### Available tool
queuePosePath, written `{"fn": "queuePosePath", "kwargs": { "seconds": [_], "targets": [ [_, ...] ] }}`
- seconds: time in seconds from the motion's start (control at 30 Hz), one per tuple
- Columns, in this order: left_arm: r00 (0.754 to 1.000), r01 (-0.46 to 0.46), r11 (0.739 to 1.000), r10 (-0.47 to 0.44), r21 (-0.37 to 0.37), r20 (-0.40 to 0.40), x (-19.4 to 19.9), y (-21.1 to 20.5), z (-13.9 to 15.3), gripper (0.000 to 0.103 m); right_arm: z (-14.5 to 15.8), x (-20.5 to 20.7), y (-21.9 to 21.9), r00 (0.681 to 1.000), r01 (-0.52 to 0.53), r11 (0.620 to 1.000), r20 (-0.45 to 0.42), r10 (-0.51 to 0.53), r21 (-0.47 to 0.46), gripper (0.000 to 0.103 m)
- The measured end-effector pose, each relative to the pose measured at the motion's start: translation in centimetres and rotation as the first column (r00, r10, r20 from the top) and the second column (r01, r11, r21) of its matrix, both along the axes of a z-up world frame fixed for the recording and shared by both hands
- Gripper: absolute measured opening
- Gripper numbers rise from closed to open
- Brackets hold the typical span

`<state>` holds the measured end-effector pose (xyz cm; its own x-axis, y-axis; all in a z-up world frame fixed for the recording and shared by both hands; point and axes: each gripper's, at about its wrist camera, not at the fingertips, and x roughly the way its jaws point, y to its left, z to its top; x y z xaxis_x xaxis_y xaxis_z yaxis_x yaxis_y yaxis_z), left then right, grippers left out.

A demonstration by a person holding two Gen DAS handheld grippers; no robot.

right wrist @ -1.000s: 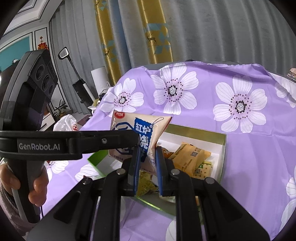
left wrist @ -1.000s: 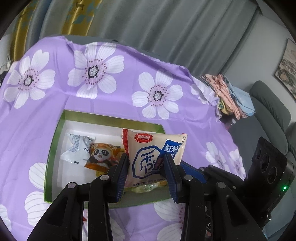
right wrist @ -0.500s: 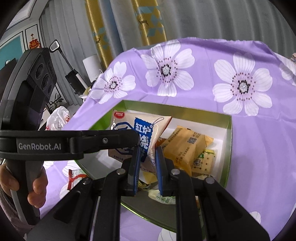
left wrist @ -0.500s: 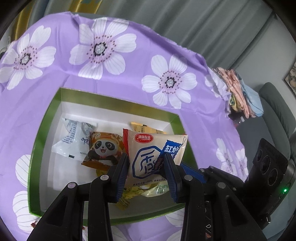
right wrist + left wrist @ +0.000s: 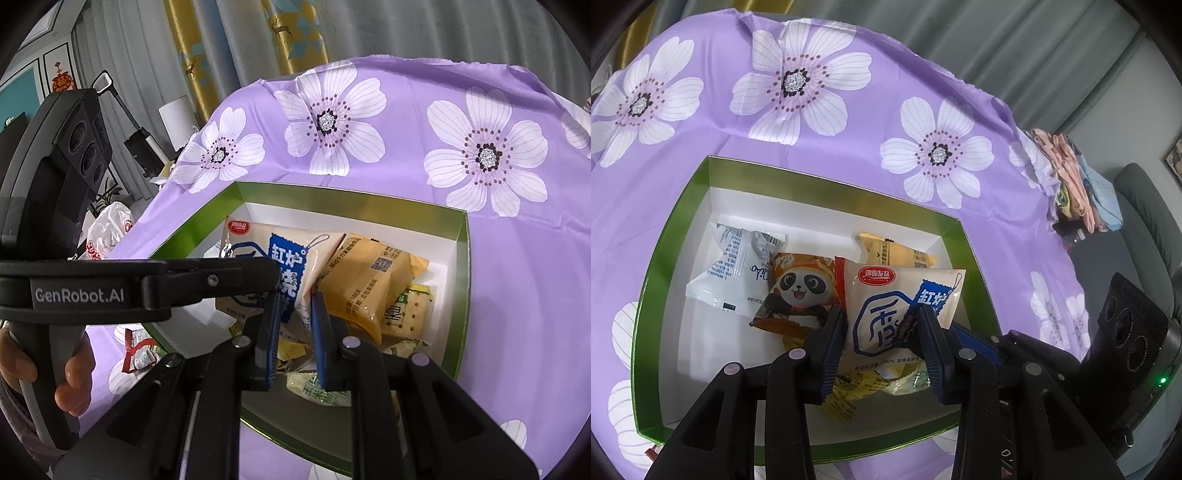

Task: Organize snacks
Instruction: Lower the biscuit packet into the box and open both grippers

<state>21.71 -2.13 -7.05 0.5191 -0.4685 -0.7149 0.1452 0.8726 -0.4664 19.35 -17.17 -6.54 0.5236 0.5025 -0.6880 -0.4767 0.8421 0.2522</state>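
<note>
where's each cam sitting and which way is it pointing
Left wrist: on the left gripper, looking down into the green box; its own fingers and the right gripper's body show.
Right wrist: on the right gripper, looking down into the box from the other side; the left gripper and a hand show.
Shared: the cream snack packet, clamped by both grippers, plus box and purple flowered cloth.

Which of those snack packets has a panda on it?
The orange-brown plastic packet in the green-rimmed box, between the white clear-ended packet and the cream packet with blue lettering. Only it shows a cartoon panda.
</note>
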Motion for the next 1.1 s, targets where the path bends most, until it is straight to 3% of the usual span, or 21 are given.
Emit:
{"fn": "queuePosePath", "kwargs": {
  "seconds": [1.1],
  "targets": [
    [0.999, -0.007, 0.999, 0.008, 0.031, -0.035, 0.67, -0.28, -0.85, 0.039, -0.43, 0.73, 0.43, 1.0, -0.01, 0.999, -0.03, 0.009, -0.034, 0.019]
  ]
}}
